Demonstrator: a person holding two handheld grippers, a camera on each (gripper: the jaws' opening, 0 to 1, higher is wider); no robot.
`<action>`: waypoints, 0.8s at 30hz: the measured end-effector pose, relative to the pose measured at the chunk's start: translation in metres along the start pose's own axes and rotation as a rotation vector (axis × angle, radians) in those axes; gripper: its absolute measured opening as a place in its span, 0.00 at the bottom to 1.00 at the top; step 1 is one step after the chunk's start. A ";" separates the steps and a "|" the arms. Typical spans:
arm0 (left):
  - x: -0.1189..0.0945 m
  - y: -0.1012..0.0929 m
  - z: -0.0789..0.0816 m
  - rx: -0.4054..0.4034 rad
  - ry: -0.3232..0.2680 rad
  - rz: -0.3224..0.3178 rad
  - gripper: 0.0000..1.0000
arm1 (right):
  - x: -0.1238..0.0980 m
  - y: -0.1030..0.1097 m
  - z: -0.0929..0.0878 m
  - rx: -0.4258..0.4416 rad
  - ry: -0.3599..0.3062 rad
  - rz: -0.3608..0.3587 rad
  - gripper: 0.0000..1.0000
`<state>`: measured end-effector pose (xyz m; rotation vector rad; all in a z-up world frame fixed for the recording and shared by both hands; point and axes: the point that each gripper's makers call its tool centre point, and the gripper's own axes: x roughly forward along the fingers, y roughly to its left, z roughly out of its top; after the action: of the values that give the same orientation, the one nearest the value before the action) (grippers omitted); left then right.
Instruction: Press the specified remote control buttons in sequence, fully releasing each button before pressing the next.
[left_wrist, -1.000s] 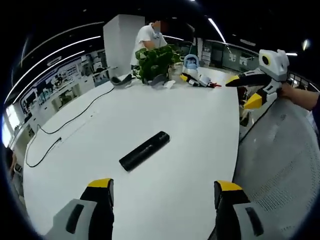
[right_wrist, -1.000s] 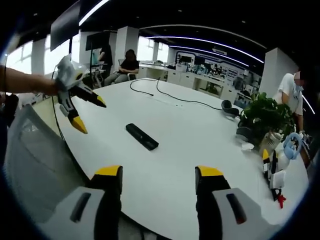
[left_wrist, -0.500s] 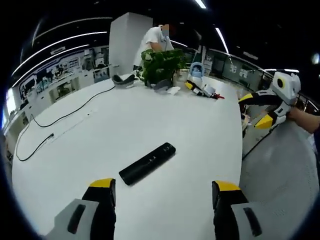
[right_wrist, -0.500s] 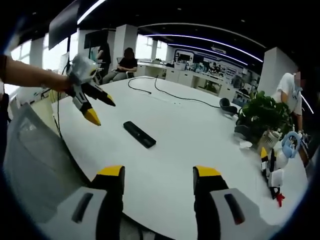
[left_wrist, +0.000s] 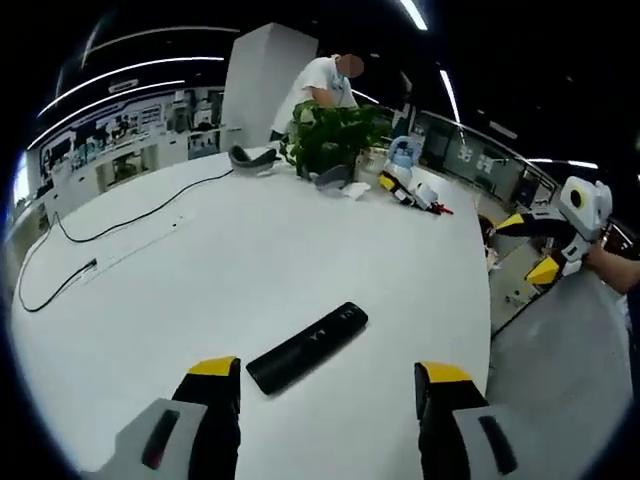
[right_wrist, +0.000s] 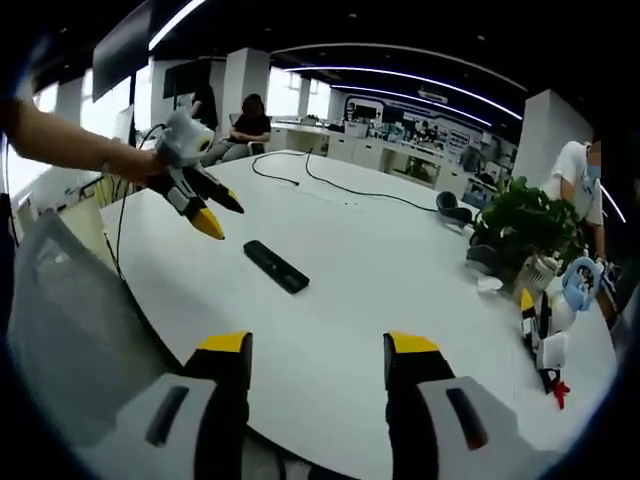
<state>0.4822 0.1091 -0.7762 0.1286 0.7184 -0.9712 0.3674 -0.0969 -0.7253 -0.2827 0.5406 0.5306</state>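
Your left gripper was released, its yellow-tipped jaws standing apart with nothing between them, held low over the white bench. The remote control lay flat on the bench just beyond those jaws, slanted, with its buttons facing up and nothing touching it. In the right gripper view, the same remote control lay on the bench well ahead of your right gripper, which was likewise released, jaws parted and empty. That view also showed your left gripper held in your hand, poised near the remote control but apart from it, jaws spread. The left gripper view showed your right gripper off past the bench edge, well apart from the remote control. A potted plant, a black cable and a person occupied the far side of the bench.
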 end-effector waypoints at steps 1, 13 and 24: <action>0.001 0.001 0.001 -0.005 -0.003 -0.008 0.75 | 0.000 0.000 0.000 0.002 0.000 0.000 0.54; 0.022 0.007 -0.005 0.081 0.092 -0.042 0.70 | 0.001 0.002 -0.002 0.006 0.010 0.014 0.51; 0.046 0.013 -0.023 0.374 0.292 -0.077 0.67 | 0.003 0.004 -0.005 0.004 0.031 0.027 0.49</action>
<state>0.4971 0.0937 -0.8244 0.5834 0.8049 -1.1679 0.3655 -0.0947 -0.7319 -0.2808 0.5761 0.5517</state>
